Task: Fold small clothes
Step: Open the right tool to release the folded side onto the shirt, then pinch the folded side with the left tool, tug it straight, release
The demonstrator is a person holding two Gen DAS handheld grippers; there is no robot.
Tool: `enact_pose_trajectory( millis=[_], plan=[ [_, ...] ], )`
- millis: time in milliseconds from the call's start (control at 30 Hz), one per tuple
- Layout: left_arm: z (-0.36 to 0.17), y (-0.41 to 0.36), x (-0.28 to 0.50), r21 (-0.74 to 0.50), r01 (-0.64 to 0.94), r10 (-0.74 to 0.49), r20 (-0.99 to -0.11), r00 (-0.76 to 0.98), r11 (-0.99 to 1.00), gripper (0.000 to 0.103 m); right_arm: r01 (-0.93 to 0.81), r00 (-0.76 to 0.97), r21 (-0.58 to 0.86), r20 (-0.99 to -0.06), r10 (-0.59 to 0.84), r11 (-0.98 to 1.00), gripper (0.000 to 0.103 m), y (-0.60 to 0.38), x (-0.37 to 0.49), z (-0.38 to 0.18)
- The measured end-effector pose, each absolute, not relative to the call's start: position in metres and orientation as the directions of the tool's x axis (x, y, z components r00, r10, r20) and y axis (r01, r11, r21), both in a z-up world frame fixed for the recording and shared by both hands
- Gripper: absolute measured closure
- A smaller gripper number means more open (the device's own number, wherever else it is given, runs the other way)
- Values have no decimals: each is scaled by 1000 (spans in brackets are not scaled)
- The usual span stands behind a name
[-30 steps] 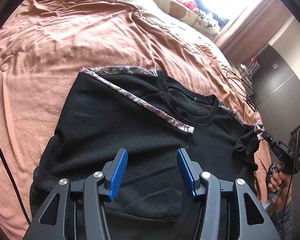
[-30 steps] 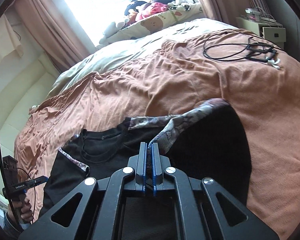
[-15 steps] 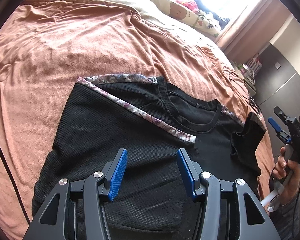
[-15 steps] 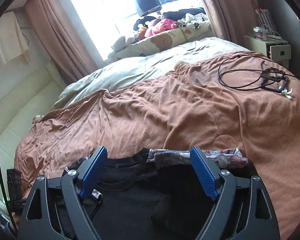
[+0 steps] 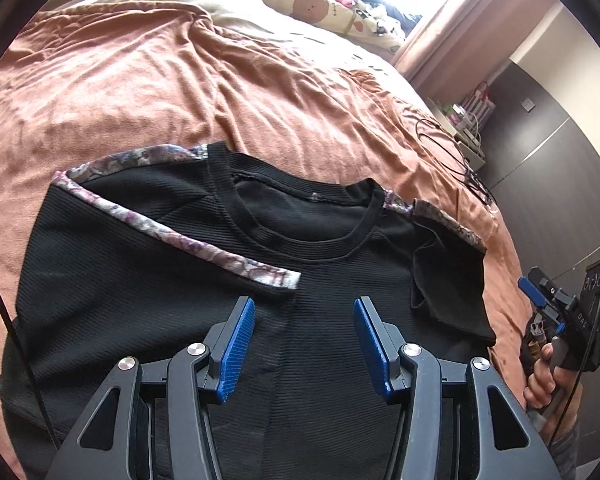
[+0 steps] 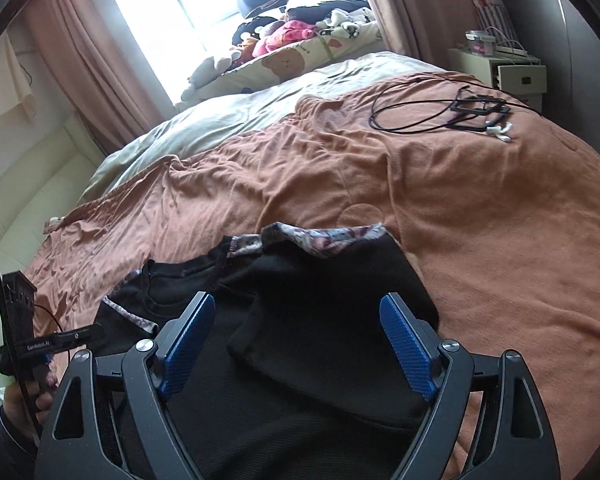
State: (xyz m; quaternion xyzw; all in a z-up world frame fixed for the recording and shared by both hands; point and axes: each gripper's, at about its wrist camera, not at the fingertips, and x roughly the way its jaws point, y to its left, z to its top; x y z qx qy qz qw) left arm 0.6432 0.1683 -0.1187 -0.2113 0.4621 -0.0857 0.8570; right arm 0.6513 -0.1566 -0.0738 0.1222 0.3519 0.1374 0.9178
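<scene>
Right claw point(image 6: 296, 344), earlier clamping the sleeve point(image 6: 332, 308), now gapes above it

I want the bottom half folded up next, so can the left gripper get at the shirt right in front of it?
Probably yes. The left gripper is open just above the black shirt, with nothing between them. Both sleeves are already folded in, and the right gripper is off to the side.

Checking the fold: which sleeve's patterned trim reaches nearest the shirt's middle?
The left sleeve: its patterned trim runs diagonally across the chest, ending near the centre. The right sleeve is also folded in, but its trim stays at the shoulder.
</scene>
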Motion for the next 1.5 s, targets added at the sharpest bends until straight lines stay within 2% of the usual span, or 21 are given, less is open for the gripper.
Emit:
enact_pose_trajectory(
  millis=[333, 500, 733, 967, 1033, 1067, 1100, 1167, 1300, 1500],
  plan=[
    [-126, 92, 678, -462, 40, -417, -756, 505, 886, 49, -79, 695, 264, -677, 243, 961, 20, -194, 619, -81],
    [-136, 56, 692, -446, 83, -430, -771, 470, 891, 49, -62, 660, 253, -715, 230, 965, 35, -203, 608, -88],
    [-152, 20, 705, -449, 119, -455, -784, 423, 885, 49, -81, 609, 248, -755, 244, 965, 38, -203, 604, -97],
    [-175, -10, 714, -423, 144, -445, -813, 377, 895, 50, -97, 557, 230, -794, 244, 968, 57, -197, 608, -116],
    [-181, -16, 715, -401, 148, -426, -824, 374, 904, 56, -100, 557, 223, -795, 240, 970, 64, -196, 611, -119],
    [-183, -19, 715, -389, 151, -416, -827, 377, 909, 70, -98, 559, 220, -795, 237, 971, 69, -196, 613, -119],
    [-183, -22, 714, -379, 158, -410, -830, 379, 912, 88, -97, 560, 219, -794, 235, 971, 74, -196, 615, -119],
    [-182, -23, 711, -410, 171, -444, -815, 372, 896, 93, -96, 565, 212, -793, 228, 973, 81, -195, 618, -120],
    [-170, -23, 698, -409, 197, -454, -796, 400, 891, 94, -112, 567, 227, -785, 249, 968, 88, -190, 622, -124],
    [-150, -22, 667, -434, 209, -481, -784, 392, 877, 95, -117, 570, 201, -789, 231, 973, 88, -184, 624, -134]
  ],
)
